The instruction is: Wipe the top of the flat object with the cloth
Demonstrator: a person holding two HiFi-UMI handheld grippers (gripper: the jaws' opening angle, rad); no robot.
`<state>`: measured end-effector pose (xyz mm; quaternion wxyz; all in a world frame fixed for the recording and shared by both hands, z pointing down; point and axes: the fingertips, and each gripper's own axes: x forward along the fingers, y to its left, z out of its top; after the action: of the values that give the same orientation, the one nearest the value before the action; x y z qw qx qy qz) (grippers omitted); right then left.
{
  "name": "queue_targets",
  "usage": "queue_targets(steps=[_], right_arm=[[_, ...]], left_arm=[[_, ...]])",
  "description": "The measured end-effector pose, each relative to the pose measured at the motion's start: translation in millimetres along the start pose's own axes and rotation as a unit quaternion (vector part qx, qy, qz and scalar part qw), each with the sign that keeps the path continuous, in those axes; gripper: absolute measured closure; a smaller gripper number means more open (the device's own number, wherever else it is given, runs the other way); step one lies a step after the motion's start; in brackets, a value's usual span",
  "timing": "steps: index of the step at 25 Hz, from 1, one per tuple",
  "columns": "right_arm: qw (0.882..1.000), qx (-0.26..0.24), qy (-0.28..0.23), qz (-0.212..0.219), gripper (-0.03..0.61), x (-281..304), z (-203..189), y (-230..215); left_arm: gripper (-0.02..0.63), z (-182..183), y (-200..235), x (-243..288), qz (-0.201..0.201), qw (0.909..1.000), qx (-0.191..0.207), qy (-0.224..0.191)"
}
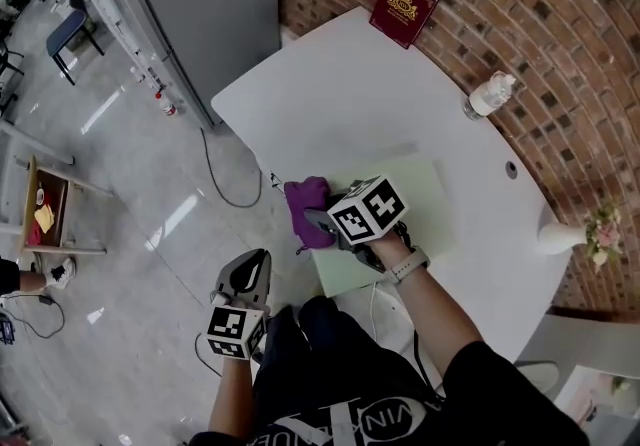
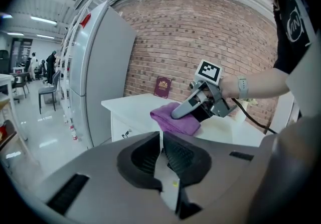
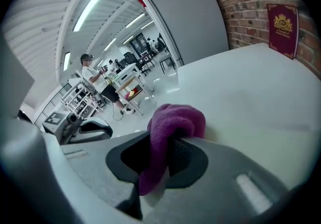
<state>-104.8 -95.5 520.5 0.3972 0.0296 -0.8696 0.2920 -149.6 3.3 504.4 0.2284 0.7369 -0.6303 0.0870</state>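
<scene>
Right gripper is clamped on the purple terry cloth — in the right gripper view a fold of it runs down between the two dark pads and bunches up above them. The cloth sits at the near-left edge of the pale green flat mat, partly over the mat's left border, touching the white round-edged table. The mat lies flat at the table's near edge. The right gripper points down and left over the mat.

Left gripper has its jaws pressed together with nothing between them. It hangs off the table, over the grey floor beside the person's lap, well apart from the mat.

At the brick wall on the far side: a dark red book with a gold emblem leans upright, and a clear plastic bottle stands further right. A white vase with pink flowers is at the table's right edge — apart from the mat.
</scene>
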Motion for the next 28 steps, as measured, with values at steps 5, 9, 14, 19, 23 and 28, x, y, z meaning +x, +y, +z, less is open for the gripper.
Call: queue_targets(steps=[5,9,14,19,23,28], right_arm=[[1.0,0.011,-0.023,-0.01,0.517,-11,4,-6],[1.0,0.014,-0.016,-0.022,0.517,-22,-2,-21],[0.998,0.018,-0.016,-0.062,0.517,-50,-15,-51],[0.993,0.054,-0.028,-0.102,0.517,-92,-38,-95],[0.984,0.088,-0.033,-0.154,0.516,-130,-57,-138],[0.974,0.12,-0.037,-0.19,0.516,-164,-68,-178]], left_arm=[[0.589,0,7,4,0.003,0.9999,-0.011,0.001],[0.589,9,1,10,-0.007,1.0,-0.004,0.0],[0.589,12,-6,21,-0.022,0.9997,0.007,0.006],[0.589,11,-6,26,-0.028,0.9995,0.006,0.011],[0.589,14,-4,27,-0.027,0.9995,0.004,0.015],[0.589,16,0,28,-0.026,0.9996,0.002,0.013]])
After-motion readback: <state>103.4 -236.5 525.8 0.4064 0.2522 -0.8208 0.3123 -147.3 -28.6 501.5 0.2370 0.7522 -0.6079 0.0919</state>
